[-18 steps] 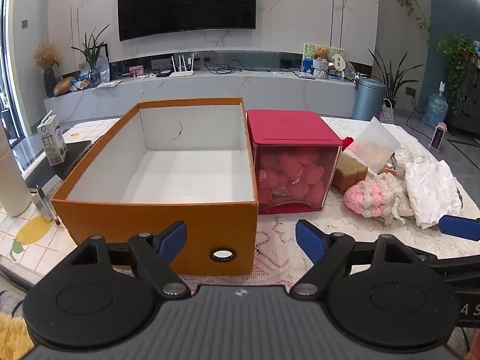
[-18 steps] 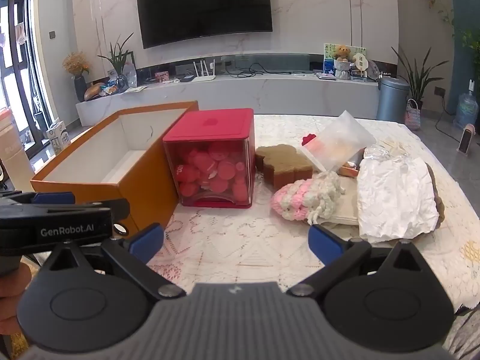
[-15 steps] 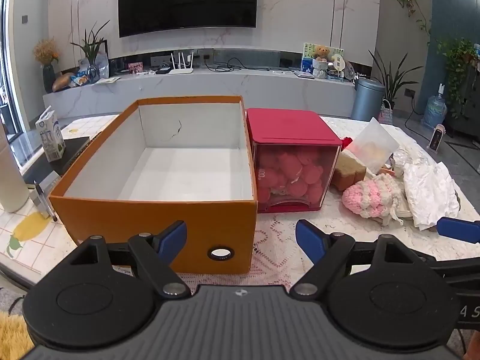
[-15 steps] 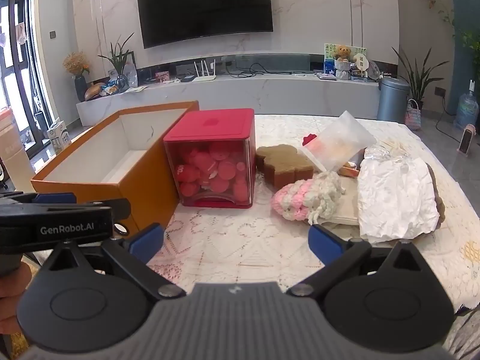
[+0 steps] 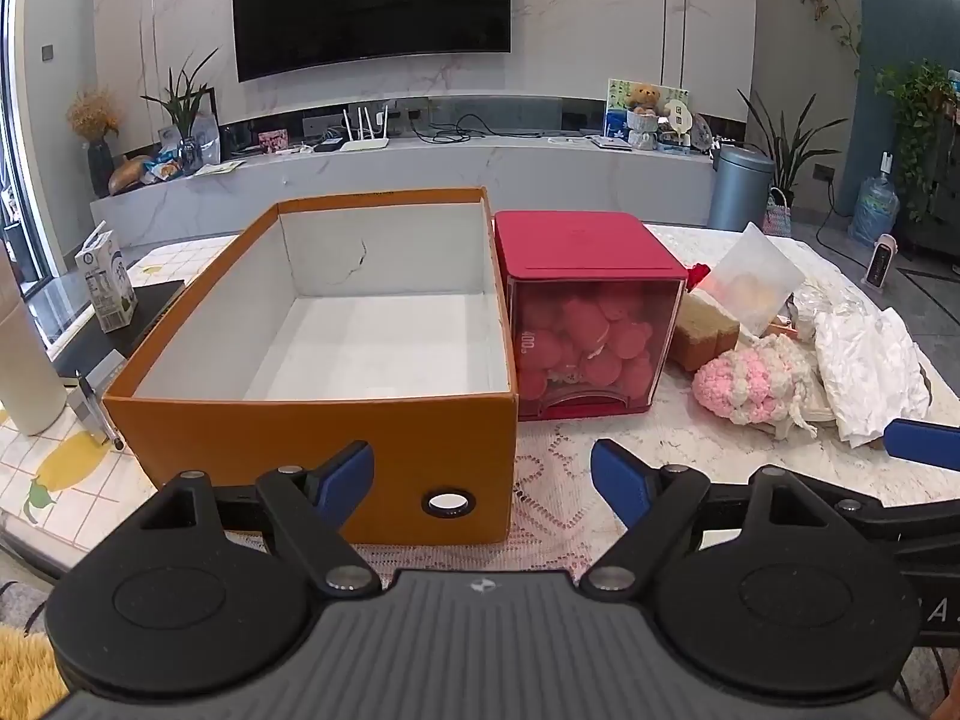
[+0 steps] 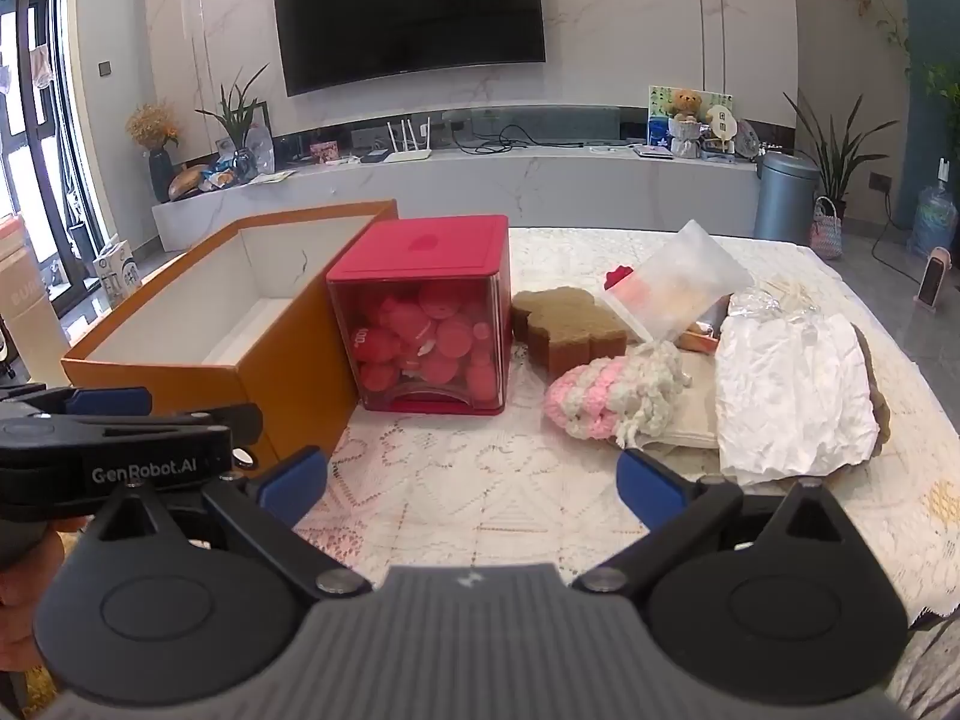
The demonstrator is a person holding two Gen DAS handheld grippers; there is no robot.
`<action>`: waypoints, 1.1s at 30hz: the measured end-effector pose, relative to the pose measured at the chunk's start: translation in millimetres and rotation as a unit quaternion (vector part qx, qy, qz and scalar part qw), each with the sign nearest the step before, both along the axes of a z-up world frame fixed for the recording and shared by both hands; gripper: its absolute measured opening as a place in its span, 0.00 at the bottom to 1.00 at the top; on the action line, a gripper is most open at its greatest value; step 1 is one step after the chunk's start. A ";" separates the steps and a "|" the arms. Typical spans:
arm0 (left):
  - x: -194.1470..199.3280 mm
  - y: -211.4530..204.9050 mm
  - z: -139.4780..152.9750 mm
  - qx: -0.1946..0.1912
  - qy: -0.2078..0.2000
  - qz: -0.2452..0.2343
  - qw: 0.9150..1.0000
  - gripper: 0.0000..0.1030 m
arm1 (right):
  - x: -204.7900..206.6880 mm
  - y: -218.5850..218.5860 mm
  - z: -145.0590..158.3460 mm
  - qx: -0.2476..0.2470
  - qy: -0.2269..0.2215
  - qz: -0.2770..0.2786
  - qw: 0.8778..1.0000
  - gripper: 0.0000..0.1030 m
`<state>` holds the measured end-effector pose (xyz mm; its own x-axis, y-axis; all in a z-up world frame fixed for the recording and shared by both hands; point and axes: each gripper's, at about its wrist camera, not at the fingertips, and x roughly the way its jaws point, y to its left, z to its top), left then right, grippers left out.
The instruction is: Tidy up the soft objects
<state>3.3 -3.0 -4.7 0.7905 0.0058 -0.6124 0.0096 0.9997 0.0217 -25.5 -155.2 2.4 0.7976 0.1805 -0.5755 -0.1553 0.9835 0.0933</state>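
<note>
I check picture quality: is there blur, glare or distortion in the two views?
Left wrist view: sharp, fisheye bends the walls, television shows soft reflections. Right wrist view: also sharp, bright window at left edge, corners darkened, orange box evenly lit.

We see only part of the brown sponge (image 5: 702, 330), its far end hidden behind the red box (image 5: 588, 276). The clear bag (image 6: 678, 288) blurs its contents. The white cloth (image 6: 792, 390) covers most of a brown item beneath. The right gripper (image 5: 924, 444) is cut off by the frame's right edge.
</note>
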 end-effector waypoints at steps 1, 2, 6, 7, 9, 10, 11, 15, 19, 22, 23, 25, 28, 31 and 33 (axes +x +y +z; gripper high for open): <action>-0.2 0.5 0.2 -0.002 0.001 -0.001 1.000 0.93 | 0.1 0.0 0.1 0.001 0.000 0.000 1.000 0.98; -0.1 0.5 0.1 -0.002 0.002 -0.001 1.000 0.93 | -0.3 -0.5 0.1 0.000 0.000 0.000 1.000 0.98; -0.6 0.2 0.5 0.000 0.002 -0.005 1.000 0.93 | -0.8 0.7 0.4 0.000 0.000 -0.002 1.000 0.98; -0.1 0.0 0.2 0.000 0.003 -0.006 1.000 0.93 | -0.4 -3.2 -0.3 0.004 0.002 -0.003 1.000 0.98; -0.1 -0.3 0.0 -0.001 0.003 -0.005 1.000 0.93 | -0.4 -3.0 -0.2 0.005 0.003 -0.004 1.000 0.98; 0.0 -0.4 -0.1 0.000 0.003 -0.006 1.000 0.93 | -0.6 -2.8 -0.1 0.005 0.003 -0.004 1.000 0.98; 0.1 -0.5 -0.3 -0.001 0.003 -0.006 1.000 0.93 | -0.7 -2.6 0.0 0.005 0.003 -0.004 1.000 0.98; 0.4 -1.1 -0.8 0.002 0.003 -0.005 1.000 0.93 | -0.7 -2.7 -0.1 0.005 0.003 -0.004 1.000 0.98; 0.2 -2.1 -1.8 0.001 0.004 -0.005 1.000 0.93 | -0.5 -2.6 -0.2 0.005 0.003 -0.004 1.000 0.98; -0.1 -2.9 -3.5 0.002 0.006 -0.005 1.000 0.93 | -0.5 -2.3 -0.1 0.004 0.003 -0.004 1.000 0.98; -0.1 -2.9 -3.5 0.002 0.006 -0.005 1.000 0.93 | -0.5 -2.3 -0.1 0.004 0.004 -0.004 1.000 0.98; -0.3 -3.4 -4.1 0.002 0.006 -0.005 1.000 0.93 | -0.5 -2.3 0.0 0.004 0.004 -0.004 1.000 0.98; -0.1 -2.2 -5.2 -0.002 0.009 -0.005 1.000 0.93 | -0.4 -2.3 -0.1 0.004 0.004 -0.004 1.000 0.98; 1.1 -0.6 -5.2 -0.004 0.011 -0.005 1.000 0.93 | -0.3 -2.5 -0.6 0.004 0.005 -0.004 1.000 0.98; 1.3 -0.3 -5.5 -0.003 0.012 -0.004 1.000 0.93 | -0.3 -2.5 -0.5 0.004 0.005 -0.004 1.000 0.98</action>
<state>4.6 -3.3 -10.2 0.7760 -0.0053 -0.6307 0.0190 0.9997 0.0149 -25.8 -157.7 1.9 0.7935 0.1783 -0.5818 -0.1461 0.9840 0.1022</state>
